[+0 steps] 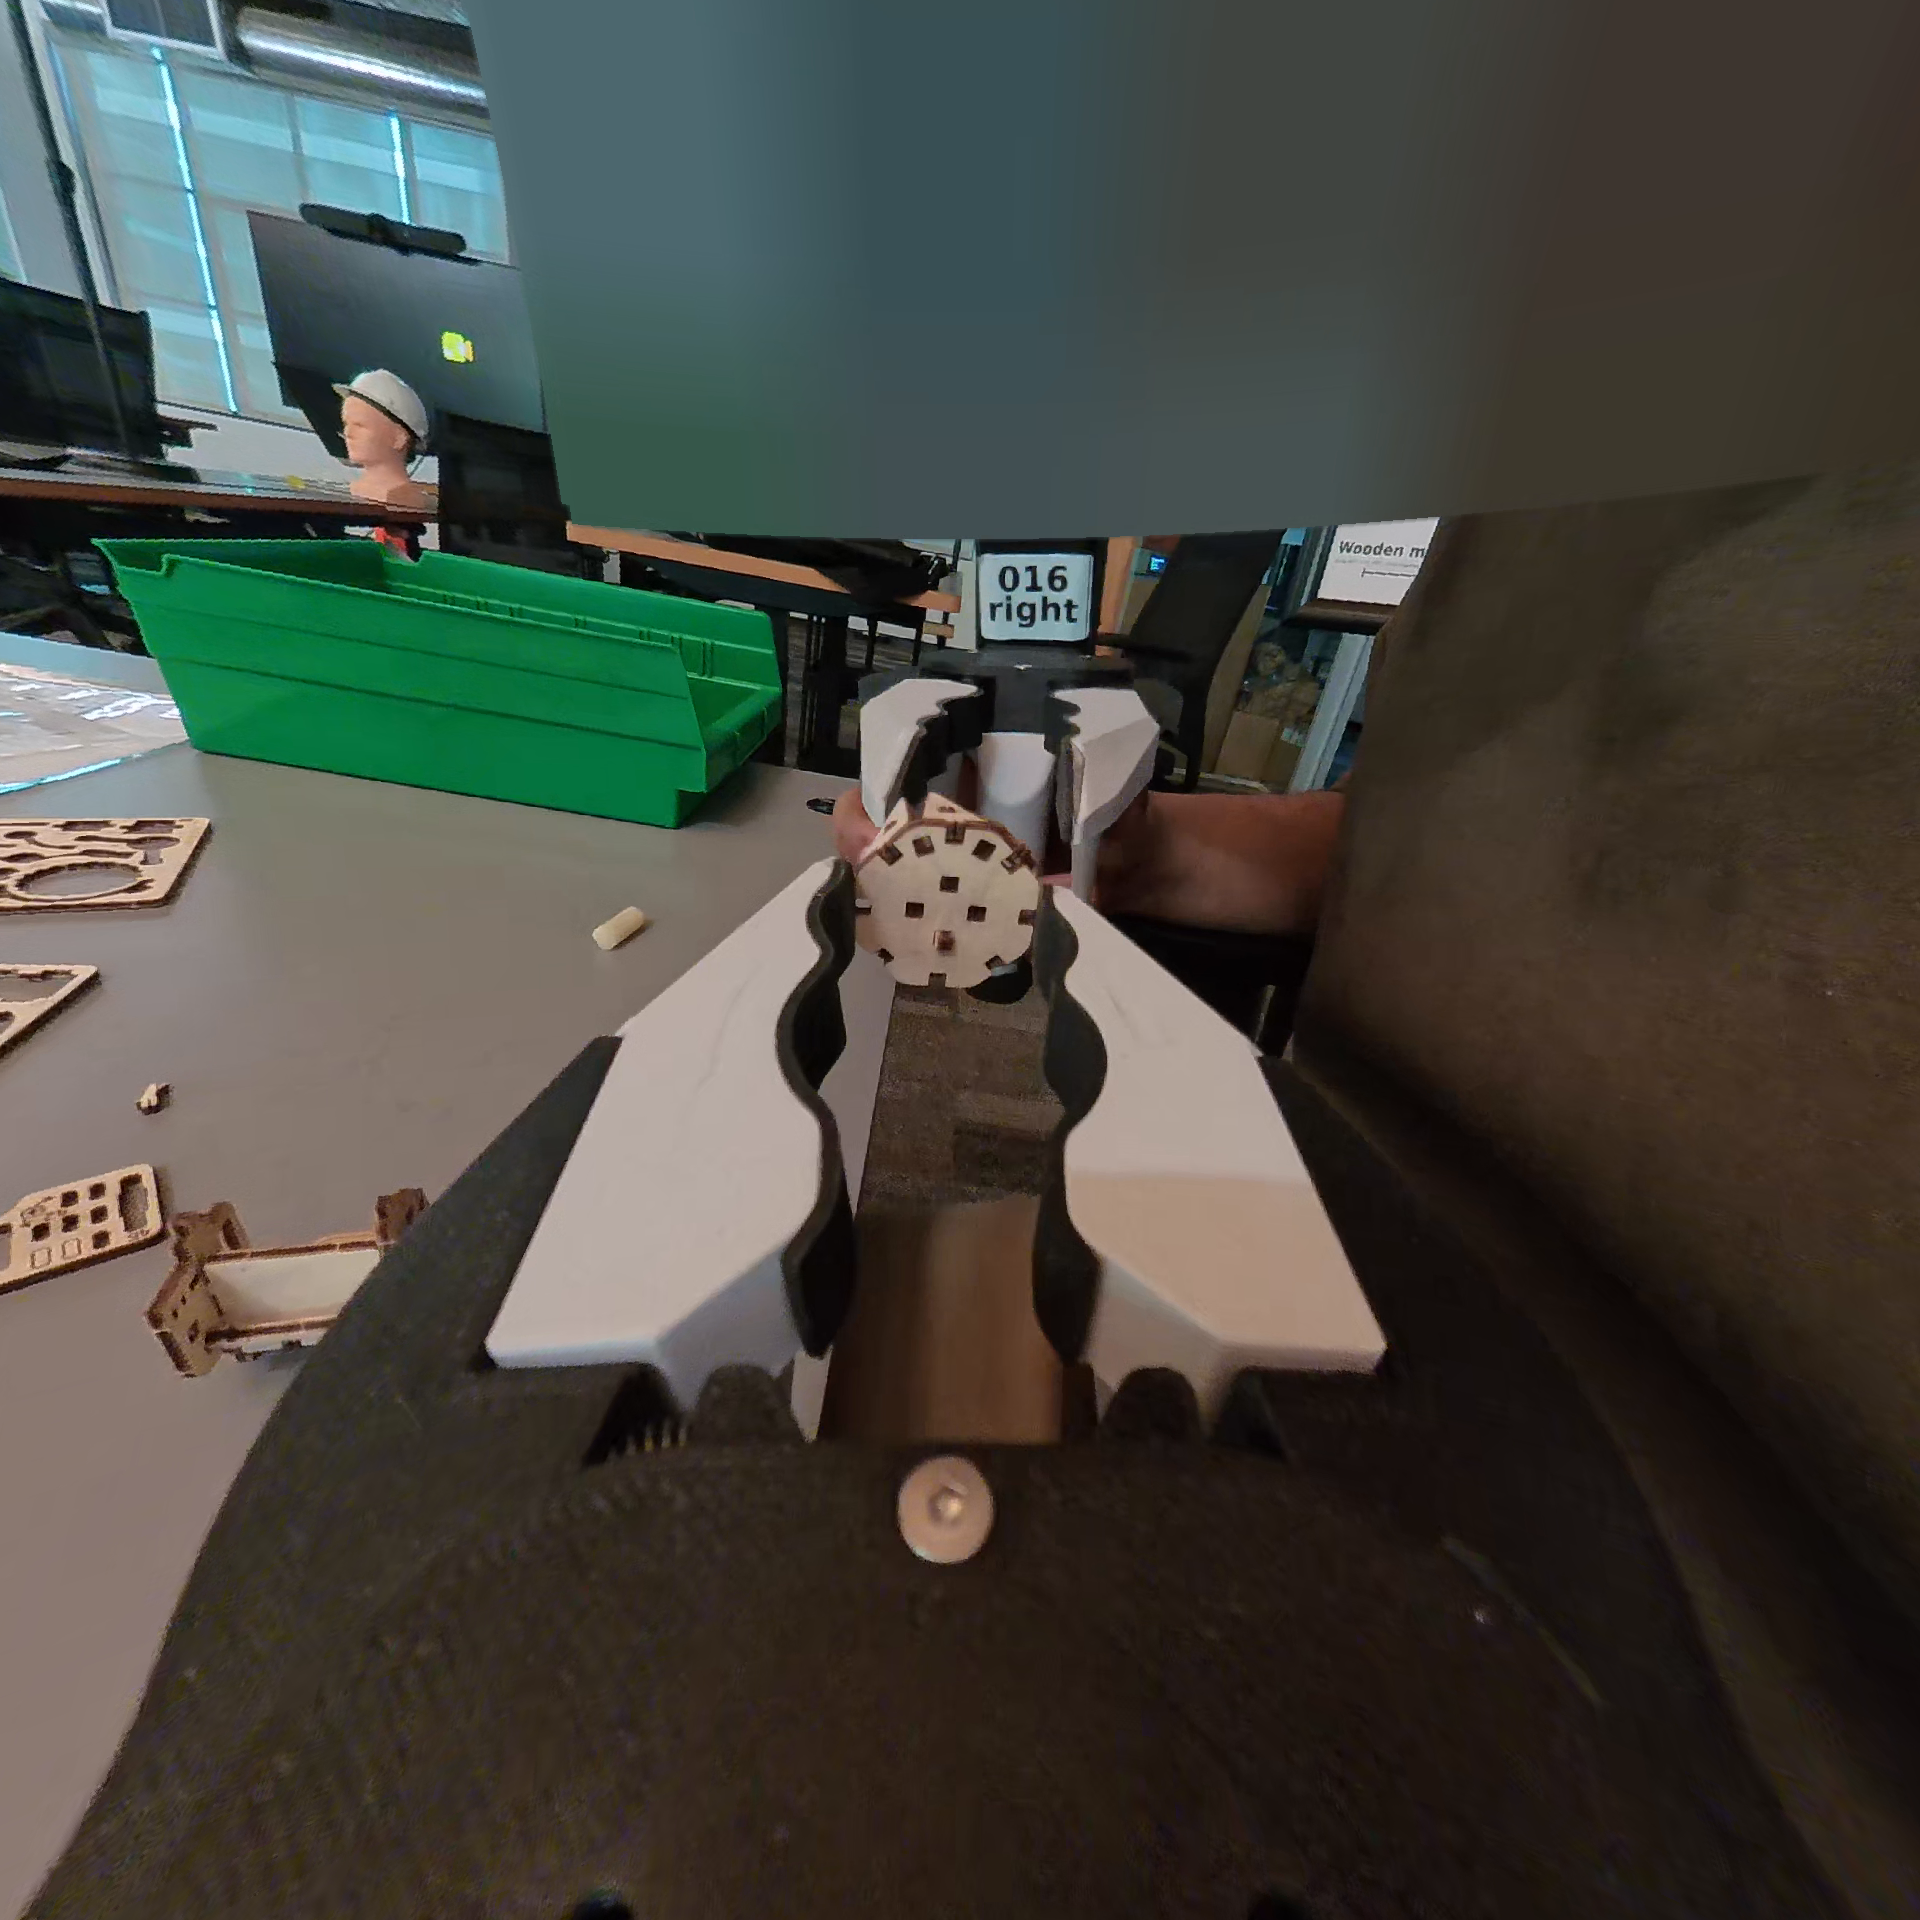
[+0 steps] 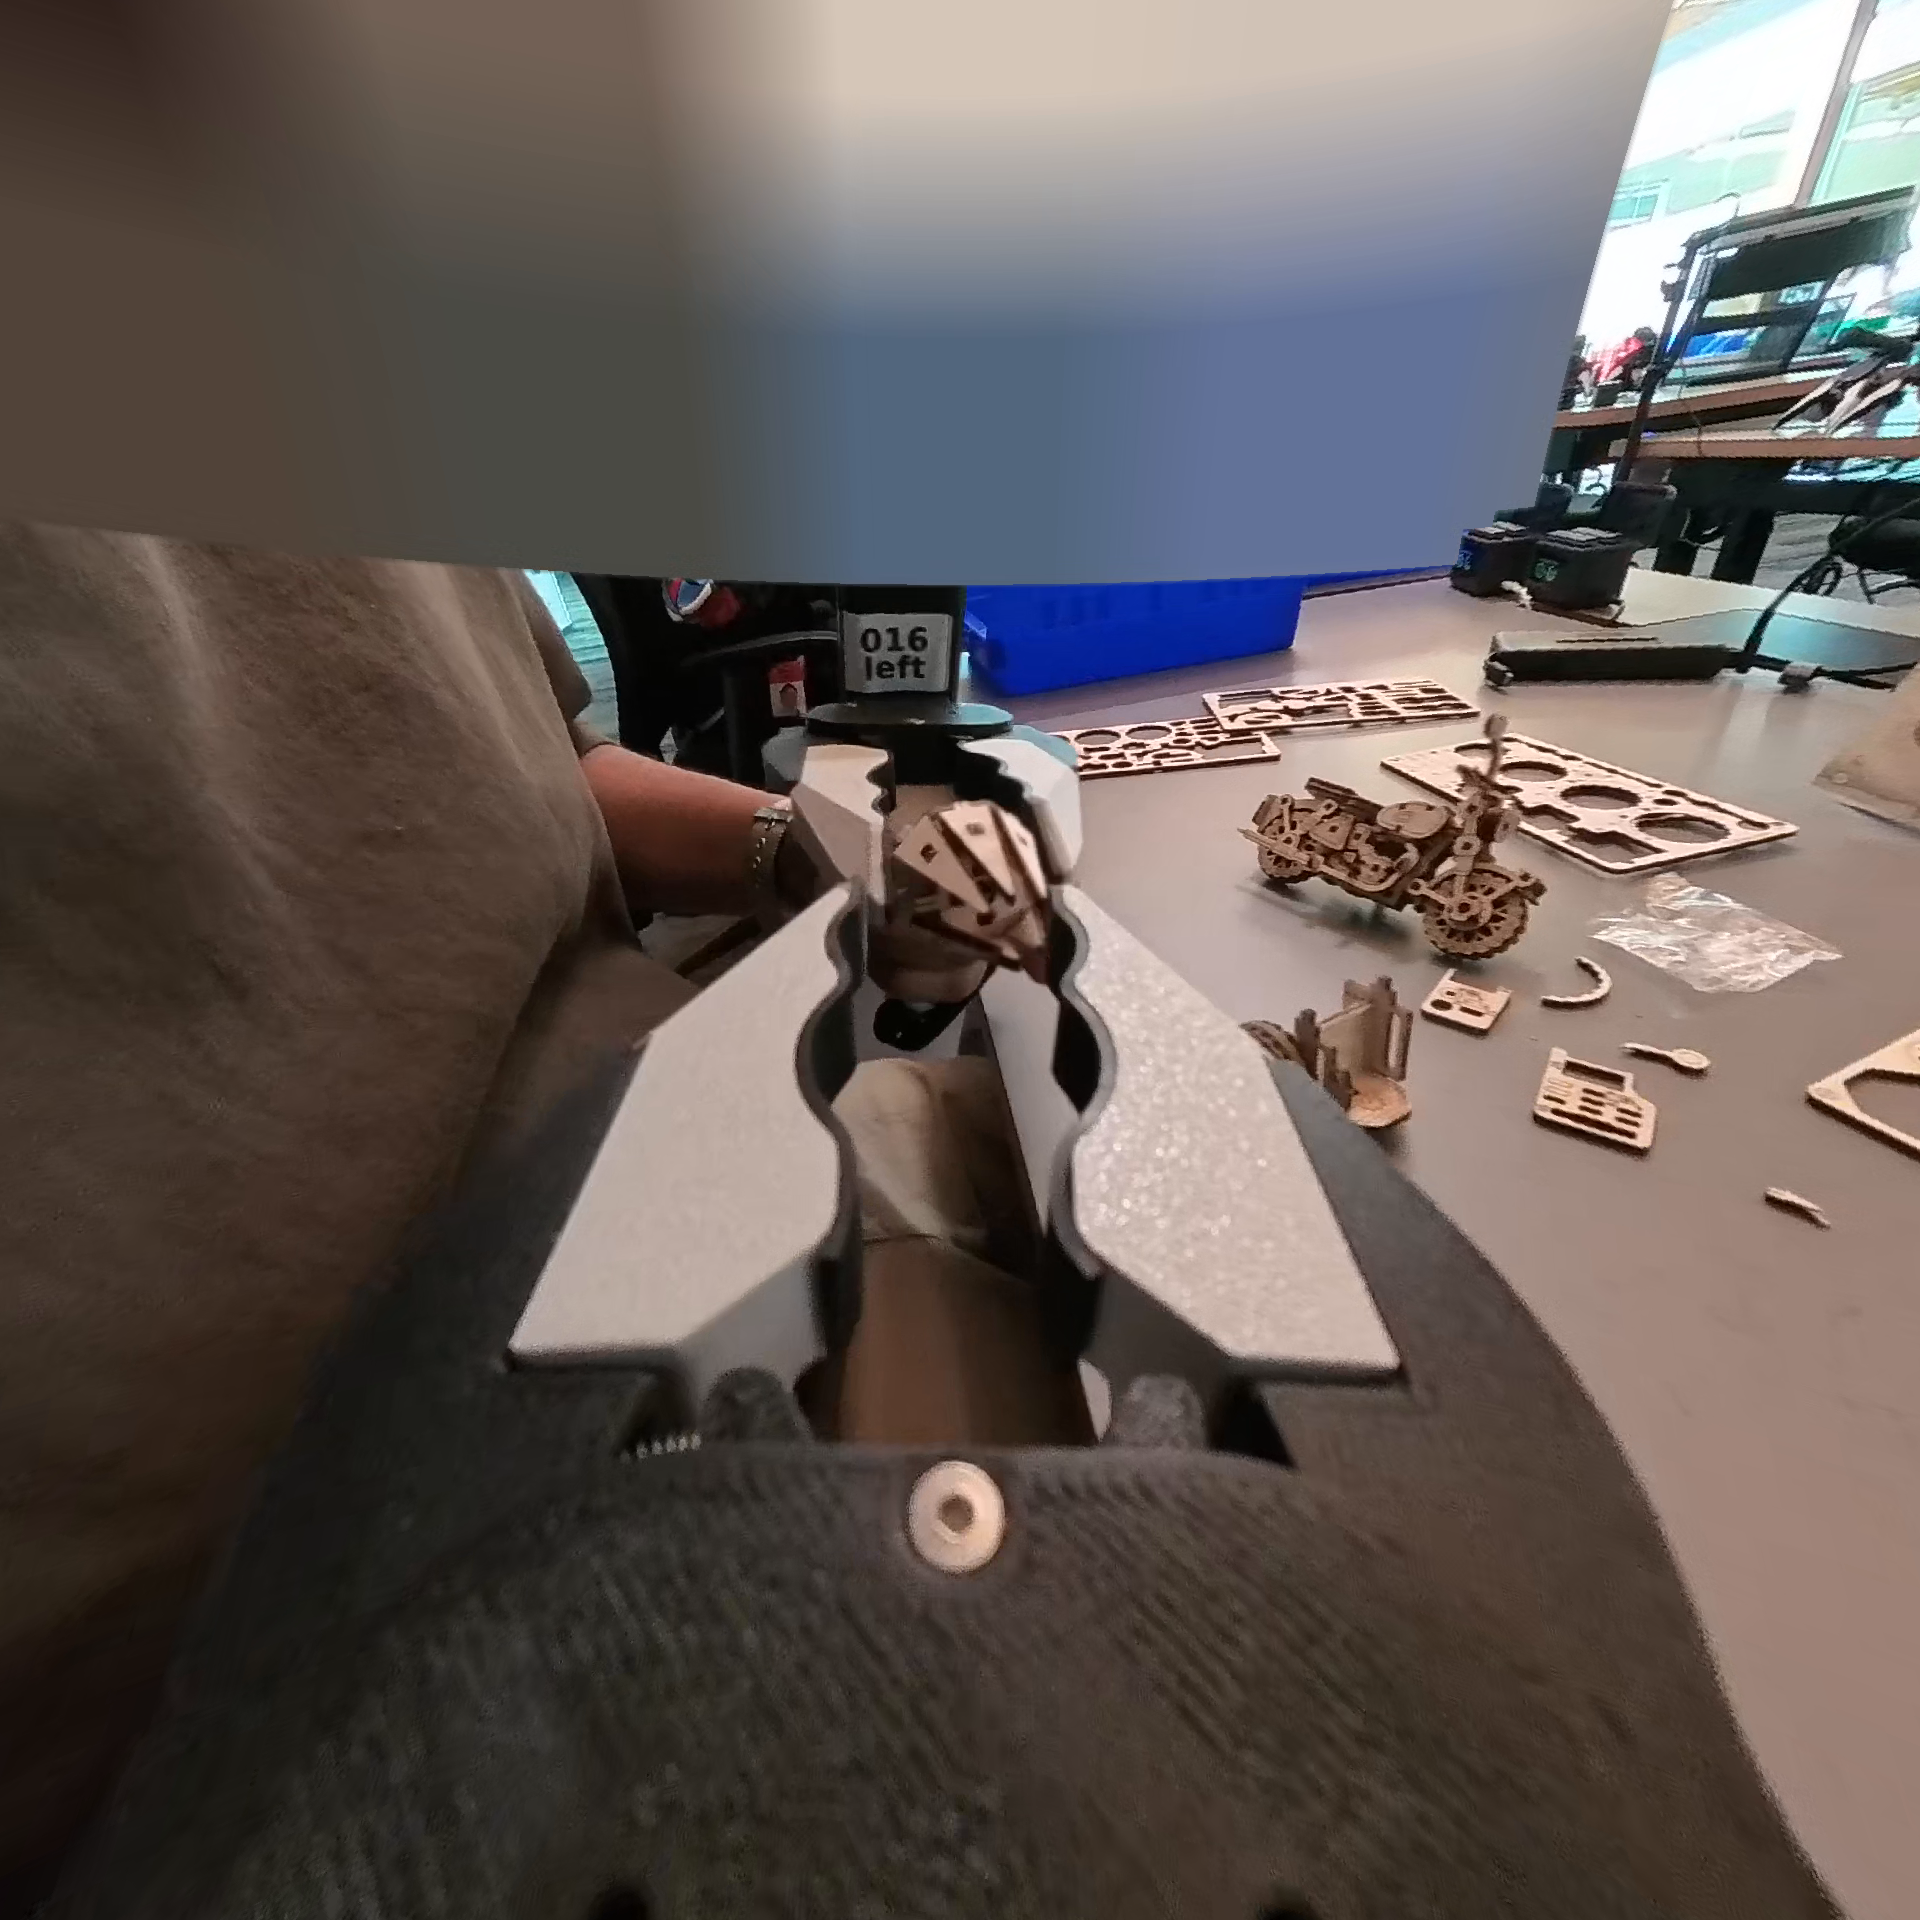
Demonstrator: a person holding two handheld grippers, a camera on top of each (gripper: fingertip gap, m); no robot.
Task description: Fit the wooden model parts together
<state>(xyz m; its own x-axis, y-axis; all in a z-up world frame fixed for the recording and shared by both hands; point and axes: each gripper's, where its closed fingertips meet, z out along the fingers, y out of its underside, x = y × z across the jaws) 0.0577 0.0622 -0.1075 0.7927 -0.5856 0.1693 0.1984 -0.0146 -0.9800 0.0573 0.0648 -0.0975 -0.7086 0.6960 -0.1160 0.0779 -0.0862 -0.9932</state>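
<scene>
Drum held in the air between my two grippers, nose to nose

My left gripper point(image 1: 943, 940) pinches the slotted disc end of the wooden drum point(image 1: 943, 902); my right gripper point(image 2: 961, 914) clamps the ribbed far end point(image 2: 971, 868) — its long axis runs tool to tool, off the table point(image 1: 416, 987).

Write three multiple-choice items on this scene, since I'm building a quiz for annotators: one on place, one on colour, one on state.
1. The wooden motorcycle stands: A in a drawer, B on the grey table, C on a chair.
2. The bin in the left wrist view is: A red, B green, C yellow.
3. The slotted wooden drum is: A lying flat, B broken apart, C gripped off the table.
Key: B, its wheels rest on the tabletop; B, its walls are green; C, the left gripper clamps it in the air.
</scene>
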